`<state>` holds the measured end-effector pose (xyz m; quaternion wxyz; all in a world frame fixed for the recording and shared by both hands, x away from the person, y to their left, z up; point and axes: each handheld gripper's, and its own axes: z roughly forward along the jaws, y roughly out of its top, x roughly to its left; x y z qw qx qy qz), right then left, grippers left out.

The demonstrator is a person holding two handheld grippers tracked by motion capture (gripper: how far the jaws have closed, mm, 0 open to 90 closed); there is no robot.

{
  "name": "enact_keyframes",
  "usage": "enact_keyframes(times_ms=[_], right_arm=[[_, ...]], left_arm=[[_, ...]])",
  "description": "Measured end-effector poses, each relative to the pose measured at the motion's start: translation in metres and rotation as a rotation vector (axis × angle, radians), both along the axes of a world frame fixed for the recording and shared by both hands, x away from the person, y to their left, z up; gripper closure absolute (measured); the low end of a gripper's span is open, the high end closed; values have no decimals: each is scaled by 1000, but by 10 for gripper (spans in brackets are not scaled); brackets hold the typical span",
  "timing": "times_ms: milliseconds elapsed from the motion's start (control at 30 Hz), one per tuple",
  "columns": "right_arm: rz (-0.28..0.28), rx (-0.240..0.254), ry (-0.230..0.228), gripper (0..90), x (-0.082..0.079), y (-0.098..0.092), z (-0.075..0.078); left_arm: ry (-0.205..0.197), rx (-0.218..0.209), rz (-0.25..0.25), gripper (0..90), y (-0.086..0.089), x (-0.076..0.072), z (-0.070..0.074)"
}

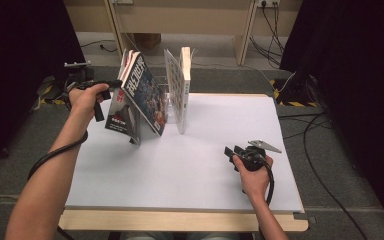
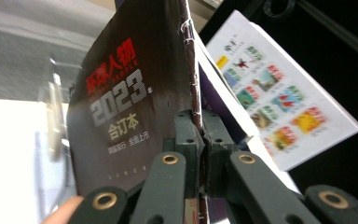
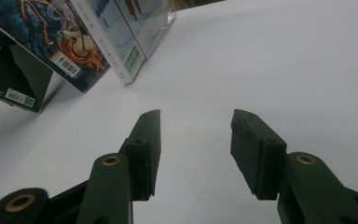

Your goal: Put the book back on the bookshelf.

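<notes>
A: The dark magazine (image 1: pixel 122 117) sits in the upper left of the high view, tilted, its lower corner near the white table (image 1: pixel 190 165) at the left end of the row. In the left gripper view, the left gripper (image 2: pixel 200 140) is clamped on that magazine's spine edge (image 2: pixel 121 107), jaws pressed together with only the thin edge between them.

B: So what worries you?

A: The bite is narrow and right at the spine. I'd judge the magazine could pivot or slide out, since most of its weight hangs away from the pads.

B: And its neighbours?

A: The blue-covered magazine (image 1: pixel 142 90) leans against it, just beside. If the dark one is pulled away, that one may lose its support and flop onto the table. The white book (image 1: pixel 184 87) stands upright a little to the right, near a clear stand I can barely make out; a swinging cover could knock it.

B: The other hand?

A: The right gripper (image 1: pixel 232 152) rests low on the table in the lower right, jaws spread apart and empty (image 3: pixel 196 154), well apart from the row. Too far away to steady anything, I think.
</notes>
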<state>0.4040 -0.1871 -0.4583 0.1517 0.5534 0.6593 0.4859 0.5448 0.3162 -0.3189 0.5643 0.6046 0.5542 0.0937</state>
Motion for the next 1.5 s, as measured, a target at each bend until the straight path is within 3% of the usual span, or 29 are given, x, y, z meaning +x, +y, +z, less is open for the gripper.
enact_keyframes(times_ms=[100,200,333,433,533,700,767,867,1033,1100,1200,1333,1400,1500], right_arm=[[3,0,-3,538,0,2,0],[4,0,1,538,1,3,-1],[5,1,7,538,1,4,-3],[4,0,12,538,0,3,-4],[5,0,13,538,0,4,-5],[13,-1,4,537,-1,7,-4],[12,0,6,536,-1,6,-4],[7,6,20,534,0,5,-4],[8,8,28,526,1,2,-5],[11,7,37,522,2,2,-7],[18,7,54,520,3,3,-9],[25,5,67,520,2,5,-11],[26,5,68,520,2,6,-11],[27,2,65,520,3,4,-11]], left_arm=[[-49,47,35,862,3,2,0],[-103,41,60,858,7,1,-5],[-181,52,131,850,11,-10,-19],[-225,135,192,845,15,-19,-28],[-243,196,198,836,14,-22,-32],[-220,180,221,800,8,-20,-30],[-194,223,226,759,3,-18,-29],[-175,233,208,735,0,-16,-29],[-88,223,214,623,1,-10,-25],[-32,247,217,578,2,-6,-22],[15,268,235,534,5,-1,-15],[79,286,235,538,5,5,-11],[96,293,231,569,5,6,-11],[103,342,215,641,2,8,-9]])
